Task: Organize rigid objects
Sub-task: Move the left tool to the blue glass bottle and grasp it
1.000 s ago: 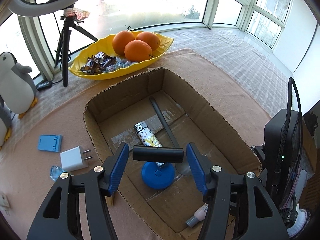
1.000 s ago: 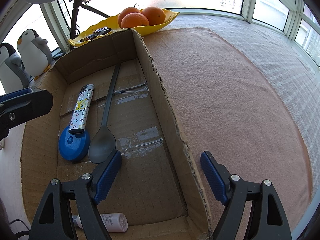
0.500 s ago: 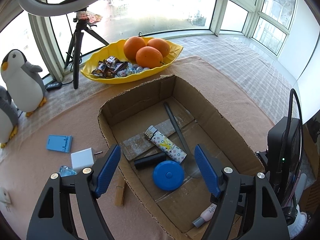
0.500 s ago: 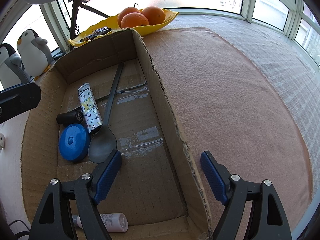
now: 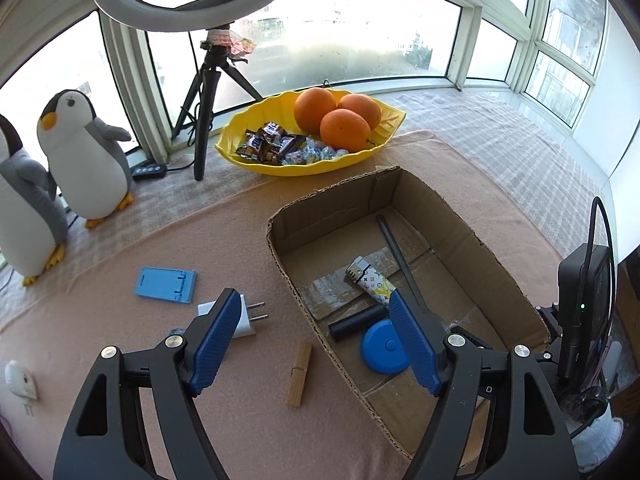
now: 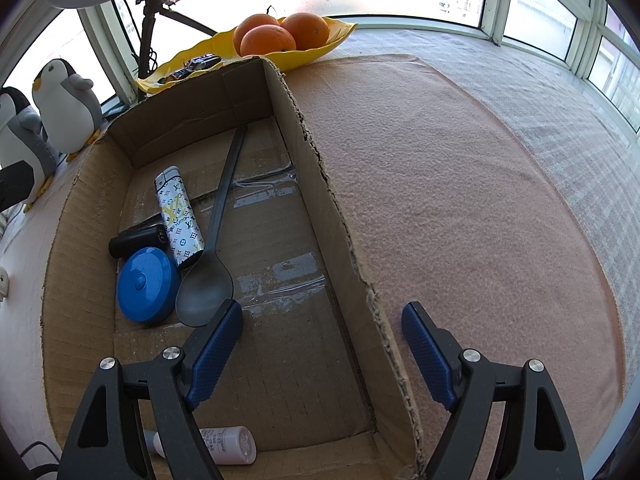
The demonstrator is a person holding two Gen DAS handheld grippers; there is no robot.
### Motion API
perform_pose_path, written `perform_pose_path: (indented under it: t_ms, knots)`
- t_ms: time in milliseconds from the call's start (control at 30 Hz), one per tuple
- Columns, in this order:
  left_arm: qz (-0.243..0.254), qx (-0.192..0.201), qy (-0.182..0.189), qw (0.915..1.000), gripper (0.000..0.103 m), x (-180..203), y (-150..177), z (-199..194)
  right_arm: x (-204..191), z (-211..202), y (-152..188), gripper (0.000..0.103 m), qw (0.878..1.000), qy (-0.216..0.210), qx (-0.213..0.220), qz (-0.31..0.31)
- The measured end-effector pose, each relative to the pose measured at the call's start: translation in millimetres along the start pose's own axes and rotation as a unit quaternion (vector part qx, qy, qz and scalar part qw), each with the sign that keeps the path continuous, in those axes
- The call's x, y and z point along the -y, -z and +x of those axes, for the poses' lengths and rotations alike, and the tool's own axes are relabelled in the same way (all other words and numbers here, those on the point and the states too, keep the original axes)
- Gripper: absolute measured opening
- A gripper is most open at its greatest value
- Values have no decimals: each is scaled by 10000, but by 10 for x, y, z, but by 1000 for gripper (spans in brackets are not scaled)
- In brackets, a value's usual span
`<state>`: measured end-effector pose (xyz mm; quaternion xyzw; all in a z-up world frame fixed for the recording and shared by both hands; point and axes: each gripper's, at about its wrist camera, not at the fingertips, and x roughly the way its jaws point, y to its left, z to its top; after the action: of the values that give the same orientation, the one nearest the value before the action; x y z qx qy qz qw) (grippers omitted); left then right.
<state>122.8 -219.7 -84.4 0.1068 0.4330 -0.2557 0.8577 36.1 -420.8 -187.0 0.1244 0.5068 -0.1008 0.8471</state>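
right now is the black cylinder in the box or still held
In the box: the black cylinder lies on the cardboard box floor; the left gripper is open.

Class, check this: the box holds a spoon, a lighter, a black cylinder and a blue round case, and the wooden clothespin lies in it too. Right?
Not quite. The wooden clothespin lies outside the box, on the cloth beside it, as the left wrist view shows. The rest stands.

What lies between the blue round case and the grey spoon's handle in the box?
The patterned lighter, slanting between blue round case and spoon; clearest in the right wrist view.

Clothespin (image 5: 299, 374) left of box (image 5: 472, 236)
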Motion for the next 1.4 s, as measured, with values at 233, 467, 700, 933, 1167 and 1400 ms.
perform_pose_path:
  t_ms: [233,467,700,933,1167,1400]
  knots:
    - [-166,-39,-77,9998,77,-400,198,19,4,-2,1,79,10000,1,-2,6]
    - [-337,-184,-219,9990,77,-862,482,99,52,1,10,82,10000,36,-20,20]
    - [-229,-436,-260,9985,77,-1013,610,251,40,16,-1,83,10000,41,-30,20]
    - [-42,-566,-197,9982,77,-991,606,445,41,19,2,83,10000,41,-34,28]
    - [193,-690,-280,9970,77,-978,552,638,40,19,2,84,10000,44,-35,30]
    - [141,-747,-308,9966,77,-1017,565,761,47,18,1,84,10000,49,-39,29]
